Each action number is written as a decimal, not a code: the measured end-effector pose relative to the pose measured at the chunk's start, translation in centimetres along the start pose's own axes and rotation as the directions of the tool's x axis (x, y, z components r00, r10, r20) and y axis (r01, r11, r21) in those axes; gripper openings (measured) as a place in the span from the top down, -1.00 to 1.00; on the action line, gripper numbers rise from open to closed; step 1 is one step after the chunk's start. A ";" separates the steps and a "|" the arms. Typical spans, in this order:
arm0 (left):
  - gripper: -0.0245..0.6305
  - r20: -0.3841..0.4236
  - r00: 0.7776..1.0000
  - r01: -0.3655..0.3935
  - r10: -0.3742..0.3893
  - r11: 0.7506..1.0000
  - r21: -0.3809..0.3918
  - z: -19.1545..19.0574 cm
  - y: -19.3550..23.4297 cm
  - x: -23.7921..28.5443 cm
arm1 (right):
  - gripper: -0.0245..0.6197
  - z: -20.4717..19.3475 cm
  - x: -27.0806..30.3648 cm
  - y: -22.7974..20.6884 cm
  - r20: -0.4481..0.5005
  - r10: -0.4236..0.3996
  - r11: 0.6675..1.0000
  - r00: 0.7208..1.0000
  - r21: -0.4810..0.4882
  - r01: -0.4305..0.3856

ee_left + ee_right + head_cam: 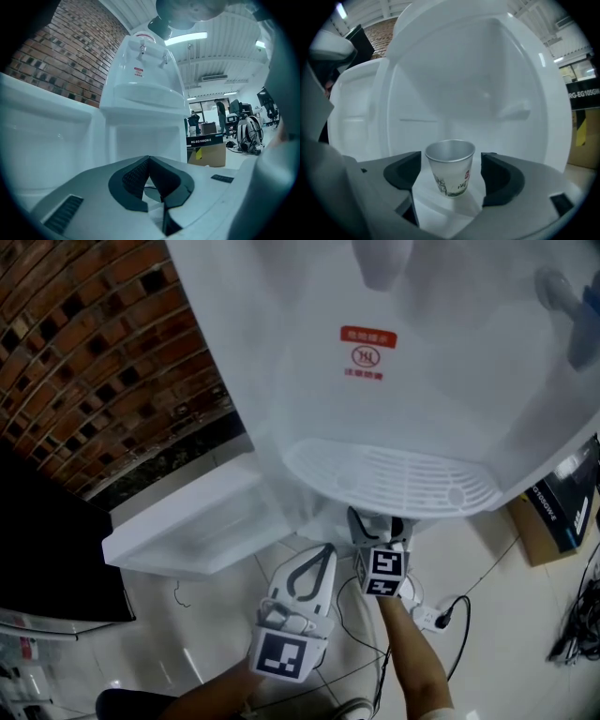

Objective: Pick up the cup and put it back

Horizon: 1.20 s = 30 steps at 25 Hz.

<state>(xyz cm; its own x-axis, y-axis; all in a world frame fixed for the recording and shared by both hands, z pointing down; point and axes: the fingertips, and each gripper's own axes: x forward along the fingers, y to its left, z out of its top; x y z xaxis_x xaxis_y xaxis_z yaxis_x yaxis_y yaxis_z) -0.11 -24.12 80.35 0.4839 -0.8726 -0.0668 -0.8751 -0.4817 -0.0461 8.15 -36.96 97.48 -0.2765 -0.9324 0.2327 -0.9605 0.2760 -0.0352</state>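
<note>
A small paper cup (450,166) with a silvery inside and printed side stands upright on the white floor of the water dispenser's lower cabinet (487,93). My right gripper (451,177) reaches into that cabinet. Its jaws are open on either side of the cup, and a gap shows between the cup and each dark pad (500,176). In the head view the right gripper (372,524) points in under the drip tray (394,476), and the cup is hidden there. My left gripper (317,568) hovers just left of it, outside the cabinet. The left gripper (149,161) is shut and holds nothing.
The tall white water dispenser (403,352) fills the middle, with its cabinet door (187,521) swung open to the left. A brick wall (94,352) is behind on the left. A cardboard box (555,512) and a power strip (433,618) with cables lie on the floor to the right.
</note>
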 end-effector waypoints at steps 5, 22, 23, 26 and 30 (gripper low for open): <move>0.92 -0.007 1.000 0.007 -0.007 1.000 0.031 -0.2 0.3 -0.1 | -0.35 -1.3 2.0 -0.1 -0.035 -0.002 0.999 0.999 -0.034 0.000; 0.92 0.023 0.999 -0.027 0.027 1.000 0.003 0.5 1.3 0.2 | -0.15 7.0 -6.4 4.6 0.053 0.104 0.992 0.993 -0.077 -0.100; 0.92 0.025 0.999 -0.027 0.027 1.000 0.010 0.6 1.4 0.2 | -0.15 7.9 -7.4 4.7 0.065 0.108 0.992 0.992 -0.071 -0.104; 0.92 0.027 0.999 -0.020 0.019 1.000 0.021 0.8 1.3 0.5 | -0.15 10.1 -10.2 4.7 0.074 0.105 0.991 0.992 -0.089 -0.098; 0.92 0.058 0.998 -0.005 0.005 1.000 0.002 2.5 0.5 0.9 | -0.15 11.9 -13.3 5.4 0.032 0.088 0.989 0.996 -0.123 -0.083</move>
<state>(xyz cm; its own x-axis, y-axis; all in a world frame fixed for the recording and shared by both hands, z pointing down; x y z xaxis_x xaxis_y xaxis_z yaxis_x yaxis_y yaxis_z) -0.12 -24.99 77.76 0.4796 -0.8687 -0.1242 -0.8773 -0.4775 -0.0482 6.23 -25.84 82.62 -0.3605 -0.9116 0.1976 -0.9230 0.3791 0.0653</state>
